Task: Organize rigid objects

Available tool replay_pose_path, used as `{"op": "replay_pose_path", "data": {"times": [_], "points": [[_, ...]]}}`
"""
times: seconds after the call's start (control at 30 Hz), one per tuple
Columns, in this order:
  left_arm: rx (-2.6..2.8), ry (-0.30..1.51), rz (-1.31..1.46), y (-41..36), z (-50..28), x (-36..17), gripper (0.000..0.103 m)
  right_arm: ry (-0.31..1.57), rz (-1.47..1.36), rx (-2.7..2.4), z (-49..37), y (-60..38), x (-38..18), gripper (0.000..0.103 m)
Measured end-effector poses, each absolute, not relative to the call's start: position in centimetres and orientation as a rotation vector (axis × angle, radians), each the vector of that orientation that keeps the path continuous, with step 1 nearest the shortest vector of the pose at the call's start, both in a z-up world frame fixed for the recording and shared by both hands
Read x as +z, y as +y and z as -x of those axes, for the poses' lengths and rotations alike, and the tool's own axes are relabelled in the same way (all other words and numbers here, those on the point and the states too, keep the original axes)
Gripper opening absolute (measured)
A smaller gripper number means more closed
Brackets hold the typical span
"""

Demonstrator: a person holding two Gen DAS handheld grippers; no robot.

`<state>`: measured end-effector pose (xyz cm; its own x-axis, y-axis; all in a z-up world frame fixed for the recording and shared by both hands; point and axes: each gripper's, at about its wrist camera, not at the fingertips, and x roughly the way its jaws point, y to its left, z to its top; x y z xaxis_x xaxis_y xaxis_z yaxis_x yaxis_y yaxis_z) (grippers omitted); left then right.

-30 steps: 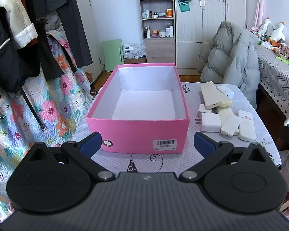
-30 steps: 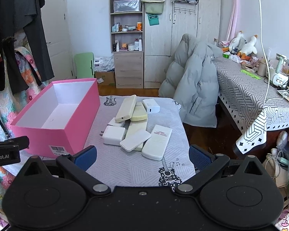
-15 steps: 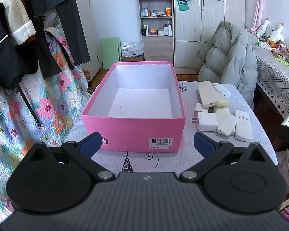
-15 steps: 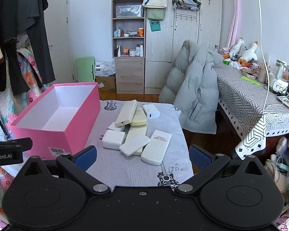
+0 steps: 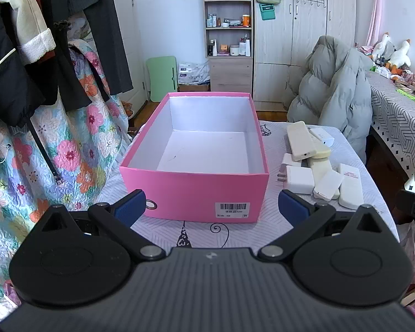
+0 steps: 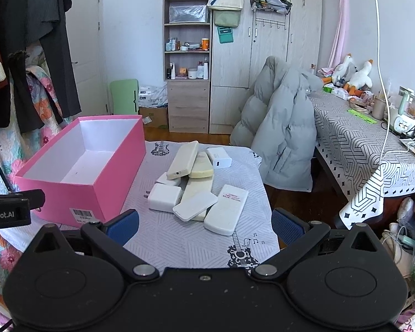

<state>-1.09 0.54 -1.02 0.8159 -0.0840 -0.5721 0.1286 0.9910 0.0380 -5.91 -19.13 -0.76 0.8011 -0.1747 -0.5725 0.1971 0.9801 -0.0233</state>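
Observation:
An empty pink box (image 5: 196,191) stands on the small table, also in the right wrist view (image 6: 77,191). To its right lies a pile of several white and cream power banks and chargers (image 6: 196,185), also in the left wrist view (image 5: 318,166). A white plug charger (image 6: 163,197) is at the pile's near left. My left gripper (image 5: 211,206) is open and empty, in front of the box's near wall. My right gripper (image 6: 204,222) is open and empty, in front of the pile.
The table wears a grey cloth with guitar prints (image 6: 196,246). A grey puffer jacket (image 6: 282,138) hangs over a chair behind it. A cluttered table (image 6: 359,138) is at right. Hanging clothes and a floral quilt (image 5: 55,144) are at left.
Both grippers have drawn back and risen a little; the box and the pile sit lower and farther in view. Nothing on the table moved.

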Motion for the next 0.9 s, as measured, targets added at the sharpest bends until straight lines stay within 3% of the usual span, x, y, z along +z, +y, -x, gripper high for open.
{"op": "replay_pose_path", "data": {"times": [0.9], "points": [[-0.127, 0.602, -0.092, 0.23, 1.28, -1.41, 0.103, 0.619, -0.037, -0.204, 5.64, -19.33, -1.12, 0.103]]}}
